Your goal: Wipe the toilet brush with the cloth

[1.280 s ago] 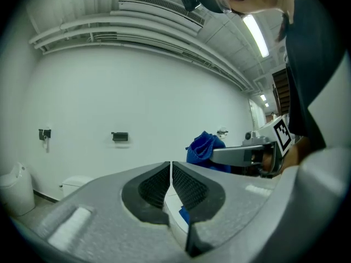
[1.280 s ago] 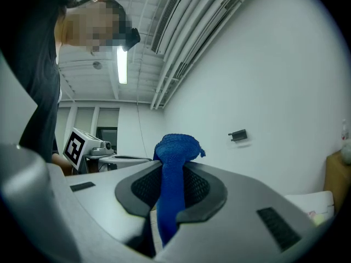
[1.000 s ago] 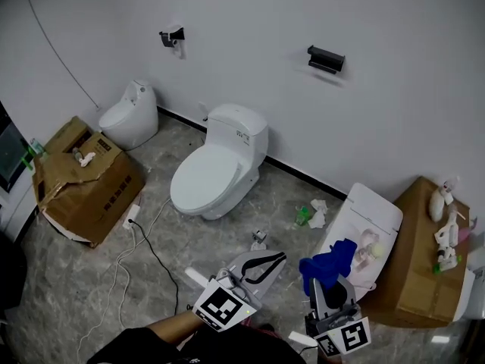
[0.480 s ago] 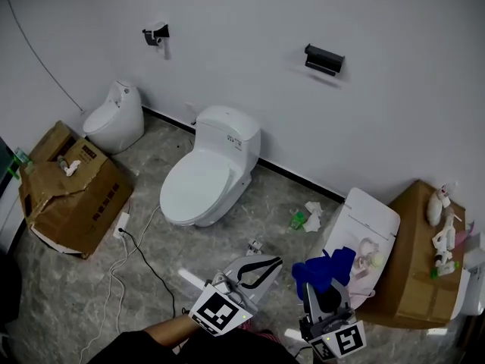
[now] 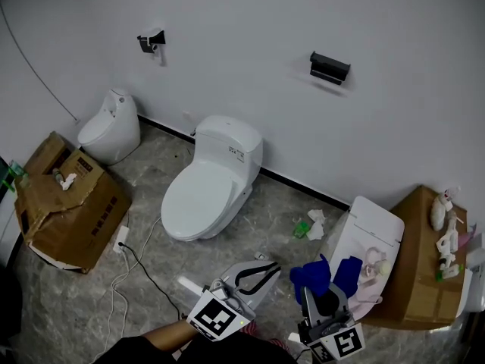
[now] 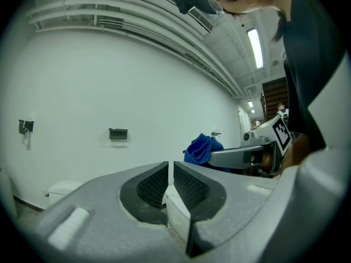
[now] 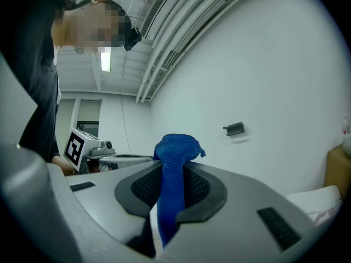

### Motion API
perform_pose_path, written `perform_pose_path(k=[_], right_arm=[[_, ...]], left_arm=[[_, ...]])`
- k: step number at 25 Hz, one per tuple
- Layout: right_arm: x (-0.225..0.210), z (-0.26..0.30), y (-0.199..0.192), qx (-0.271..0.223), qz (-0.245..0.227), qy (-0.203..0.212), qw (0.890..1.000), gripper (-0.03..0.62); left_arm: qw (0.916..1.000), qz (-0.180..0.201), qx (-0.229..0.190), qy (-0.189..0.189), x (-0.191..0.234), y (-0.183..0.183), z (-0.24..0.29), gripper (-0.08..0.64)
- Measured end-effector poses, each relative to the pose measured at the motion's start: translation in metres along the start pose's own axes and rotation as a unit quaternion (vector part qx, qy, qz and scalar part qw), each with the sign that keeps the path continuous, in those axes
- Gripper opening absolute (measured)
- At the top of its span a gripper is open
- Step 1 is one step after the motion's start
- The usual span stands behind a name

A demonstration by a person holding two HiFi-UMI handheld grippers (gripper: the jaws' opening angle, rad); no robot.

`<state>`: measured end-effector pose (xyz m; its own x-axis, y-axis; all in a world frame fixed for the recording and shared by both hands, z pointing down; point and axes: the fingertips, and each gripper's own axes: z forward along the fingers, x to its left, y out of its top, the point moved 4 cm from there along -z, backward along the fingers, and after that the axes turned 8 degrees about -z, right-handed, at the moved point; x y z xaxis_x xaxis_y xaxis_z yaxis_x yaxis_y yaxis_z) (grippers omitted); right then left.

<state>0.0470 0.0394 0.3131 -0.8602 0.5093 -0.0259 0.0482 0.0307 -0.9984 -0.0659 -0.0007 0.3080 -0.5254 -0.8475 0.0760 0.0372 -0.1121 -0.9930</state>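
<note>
My right gripper [image 7: 173, 175] clamps the blue cloth [image 7: 175, 149]. The left gripper [image 6: 170, 178] has just been opening: its jaws are a slit apart, nothing between them. The open cardboard box [image 5: 83, 226] holds a small white object [image 5: 64, 179]. A toilet [image 5: 204, 192] stands on the grey marble floor [image 5: 280, 203] by the white wall [image 5: 242, 51].
</note>
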Motion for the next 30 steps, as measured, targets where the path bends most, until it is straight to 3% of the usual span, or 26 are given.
perform_pose_path(k=[10, 17, 21, 30], right_arm=[[0.018, 0.038, -0.010, 0.003, 0.008, -0.041, 0.999, 0.071], [0.011, 0.038, -0.019, 0.018, 0.016, -0.059, 0.998, 0.071], [-0.003, 0.038, -0.022, 0.021, 0.022, -0.058, 0.998, 0.071], [-0.033, 0.037, -0.031, 0.031, 0.027, -0.039, 0.998, 0.071]], left_arm=[[0.9993, -0.007, -0.003, -0.037, 0.044, -0.001, -0.011, 0.026], [0.9983, -0.021, -0.002, -0.055, 0.049, -0.010, 0.001, 0.026], [0.9979, -0.014, 0.024, -0.058, 0.046, -0.015, 0.012, 0.028], [0.9981, -0.013, 0.034, -0.049, 0.043, -0.024, 0.040, 0.044]])
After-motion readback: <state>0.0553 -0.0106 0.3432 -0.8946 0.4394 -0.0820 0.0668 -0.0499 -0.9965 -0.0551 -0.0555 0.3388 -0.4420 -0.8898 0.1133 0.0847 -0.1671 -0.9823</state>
